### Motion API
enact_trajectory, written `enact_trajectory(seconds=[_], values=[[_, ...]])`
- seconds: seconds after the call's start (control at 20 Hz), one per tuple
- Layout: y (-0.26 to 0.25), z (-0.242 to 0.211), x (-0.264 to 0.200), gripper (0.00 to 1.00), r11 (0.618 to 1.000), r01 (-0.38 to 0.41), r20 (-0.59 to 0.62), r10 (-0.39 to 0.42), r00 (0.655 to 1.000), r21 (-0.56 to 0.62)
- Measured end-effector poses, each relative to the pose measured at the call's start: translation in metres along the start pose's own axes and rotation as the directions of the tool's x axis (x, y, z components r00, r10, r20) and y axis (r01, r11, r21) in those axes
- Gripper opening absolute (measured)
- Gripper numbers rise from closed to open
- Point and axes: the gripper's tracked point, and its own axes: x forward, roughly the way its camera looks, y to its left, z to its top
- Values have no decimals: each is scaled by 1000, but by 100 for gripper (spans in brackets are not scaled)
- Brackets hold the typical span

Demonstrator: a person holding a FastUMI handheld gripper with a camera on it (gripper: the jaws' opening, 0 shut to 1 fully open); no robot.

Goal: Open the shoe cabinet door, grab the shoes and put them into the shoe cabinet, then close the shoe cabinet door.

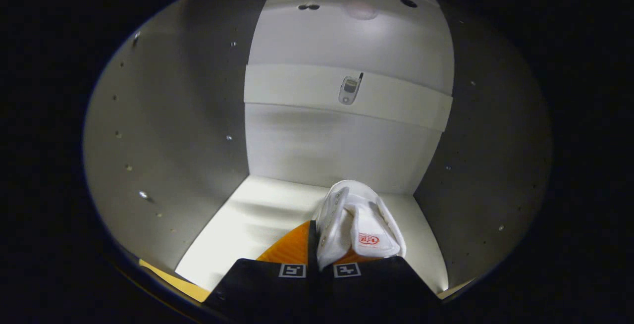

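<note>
Gripper [319,259]: fingers closed tight on shoe – pinching its collar.
Shoe [359,222]: white, toe pointing inward, just above cabinet floor, near right wall.
Cabinet [277,215]: white interior – crossbar with bracket on back panel.

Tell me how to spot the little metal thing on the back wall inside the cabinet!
Look inside the pale cabinet, past the gripper whose fingers pinch the white shoe. On the back wall, a white strip runs across. The small silvery clip sits on that strip, above the shoe; it is shiny metal, unlike the dark holes higher up.
</note>
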Motion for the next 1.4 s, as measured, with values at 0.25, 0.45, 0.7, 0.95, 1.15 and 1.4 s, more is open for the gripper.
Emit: enact_trajectory(seconds=[0.25,0.45,0.7,0.95,1.15,1.4], values=[[12,-13,16,5,998,14,-33,-16,999,-58],[7,-15,13,8,997,65,-62,-67,996,-34],[13,-20,5,23,997,33,-84,-27,996,71],[11,-13,-28,32,989,-20,-63,30,998,147],[8,-10,-61,67,984,-44,-30,49,998,172],[5,5,-116,91,977,-67,61,56,997,204]])
